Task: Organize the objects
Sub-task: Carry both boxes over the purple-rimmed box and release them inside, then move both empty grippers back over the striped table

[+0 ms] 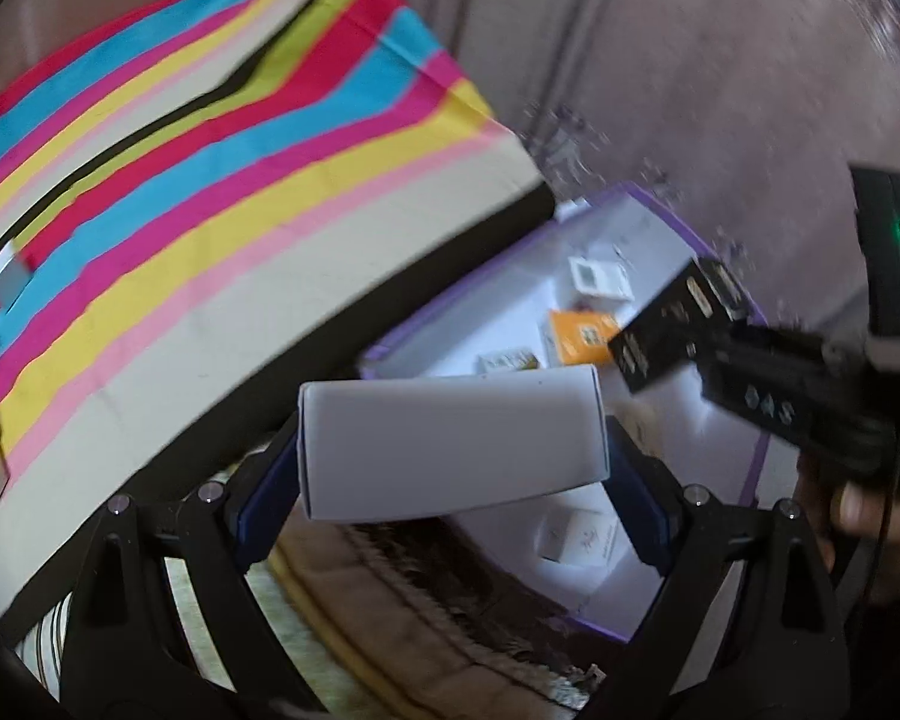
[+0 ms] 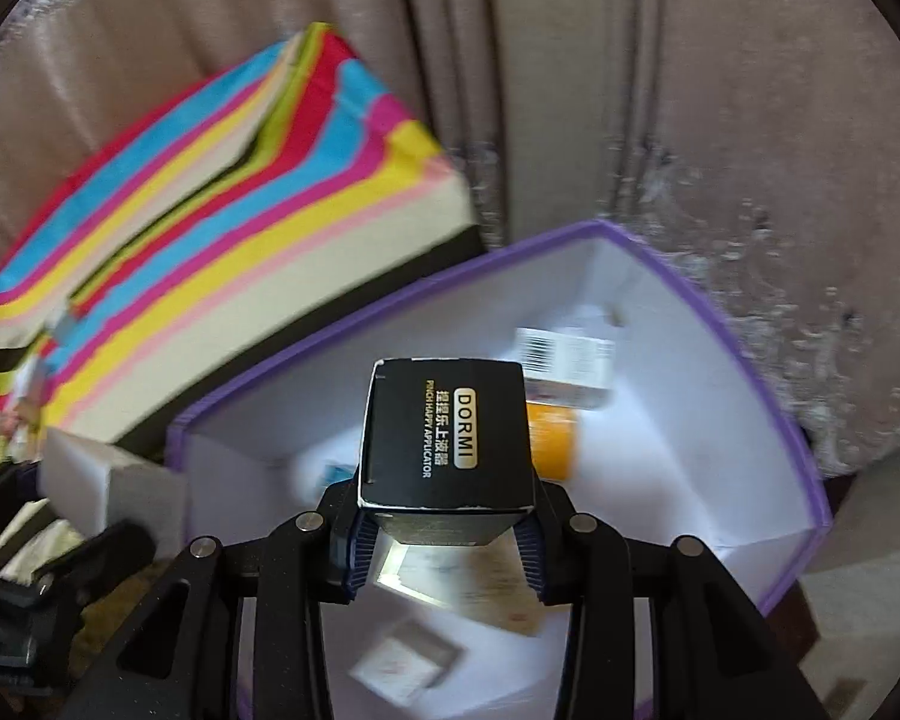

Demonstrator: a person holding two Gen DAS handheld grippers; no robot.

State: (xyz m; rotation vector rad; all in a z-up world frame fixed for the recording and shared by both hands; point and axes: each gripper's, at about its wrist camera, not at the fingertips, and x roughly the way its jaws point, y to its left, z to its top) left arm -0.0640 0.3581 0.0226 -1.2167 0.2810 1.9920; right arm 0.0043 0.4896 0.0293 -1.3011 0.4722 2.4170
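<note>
Two boxes held: one in each pair of tongs, both over or beside the purple-rimmed bin.
Left gripper: jaws spread wide, blue pads pressed on the two short ends of a plain white box.
White box axis: long side runs straight across between the pads, its broad blank face toward the camera; its underside is hidden.
White box place: just ahead of the left fingers, at the bin's near left rim, beside the striped box.
Right gripper: jaws drawn close, clamped on the lower end of a black box.
Black box axis: long side points away along the fingers, out over the bin's white floor; gold lettering reads DORMI, the smaller print is hard to read.
Bin contents: beyond the right tongs lie an orange box and a barcoded white box; others below the fingers are blurred and partly covered.
Cut off: a person's hand at the left view's right edge.
</note>
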